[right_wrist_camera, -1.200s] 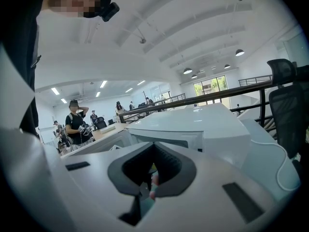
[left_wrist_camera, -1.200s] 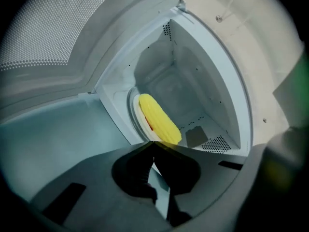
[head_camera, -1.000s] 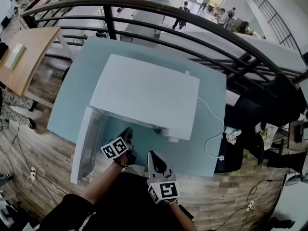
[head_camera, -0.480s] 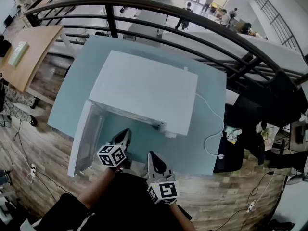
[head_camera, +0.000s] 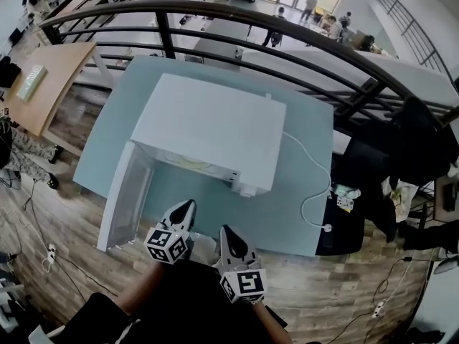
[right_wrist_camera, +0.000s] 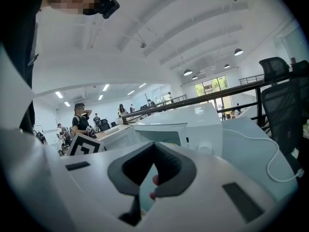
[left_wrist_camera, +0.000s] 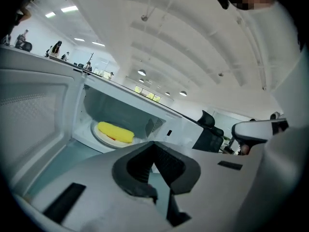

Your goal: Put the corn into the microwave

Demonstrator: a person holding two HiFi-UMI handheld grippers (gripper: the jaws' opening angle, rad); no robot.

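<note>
Since the earlier frame, the left gripper point(head_camera: 183, 208) has come back from the mouth of the white box-shaped microwave oven point(head_camera: 208, 131) toward the person, and its marker cube has rolled. The right gripper point(head_camera: 227, 232) is almost where it was. Both tongs have their jaws pressed together with nothing between them. They hang side by side over the near edge of the pale blue table point(head_camera: 301, 217). The oven's white door point(head_camera: 125, 205) stands open to the left. Inside, the yellow cob of corn point(left_wrist_camera: 116, 132) lies on the round white turntable plate point(left_wrist_camera: 95, 131).
</note>
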